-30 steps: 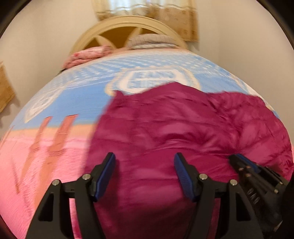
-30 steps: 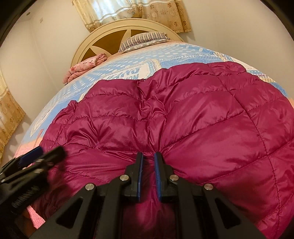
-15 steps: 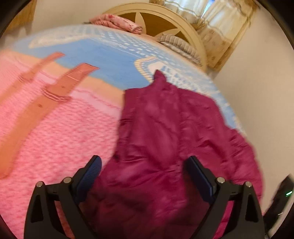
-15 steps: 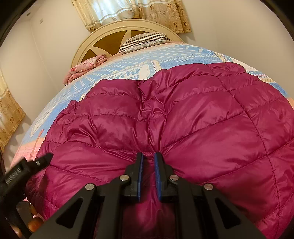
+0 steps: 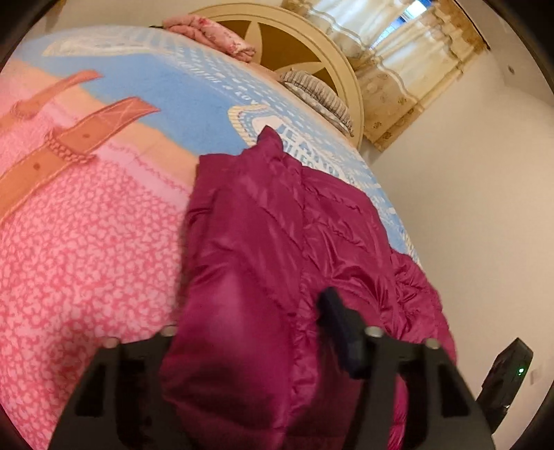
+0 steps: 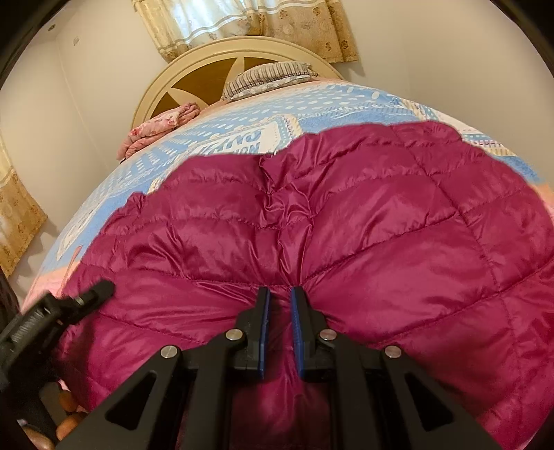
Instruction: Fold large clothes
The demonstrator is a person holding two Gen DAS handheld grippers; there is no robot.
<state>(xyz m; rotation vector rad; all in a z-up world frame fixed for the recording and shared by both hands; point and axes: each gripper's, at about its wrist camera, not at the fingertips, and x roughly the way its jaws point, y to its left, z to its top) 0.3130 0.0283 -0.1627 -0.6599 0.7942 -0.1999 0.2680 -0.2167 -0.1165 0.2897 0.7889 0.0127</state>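
While our right wrist view fills up with the magenta quilted down jacket [image 6: 346,225] spread over the bed, our left wrist view shows that same jacket [image 5: 277,242] bunched along the bed's right edge, with the pink-and-blue printed blanket [image 5: 86,225] bare to its left.

Right gripper [image 6: 278,311]: blue-padded fingers nearly together, clamped on a pinch of jacket fabric at the near hem; creases radiate from the pinch. Left gripper [image 5: 249,332]: a puffy fold of the jacket sits between the fingers and covers the left one; only the right blue pad [image 5: 341,332] shows, blurred. We read the fingers as apart; we cannot tell whether they grip the fold.

Only in the right view: the left gripper's black body [image 6: 52,311] at the jacket's left edge, and a few orange-brown round items low left, too cut off to identify. Only in the left view: a black device with a green light [image 5: 509,377] at lower right, and tan belt-strap prints [image 5: 79,138] on the blanket.

Both views: cream arched headboard [image 6: 207,69] against the wall, striped pillow [image 6: 270,76] in front of it, folded pink floral cloth [image 6: 159,128] beside the pillow, beige floral curtains [image 6: 242,24] above. Blanket [image 6: 225,138] shows between jacket and pillow.
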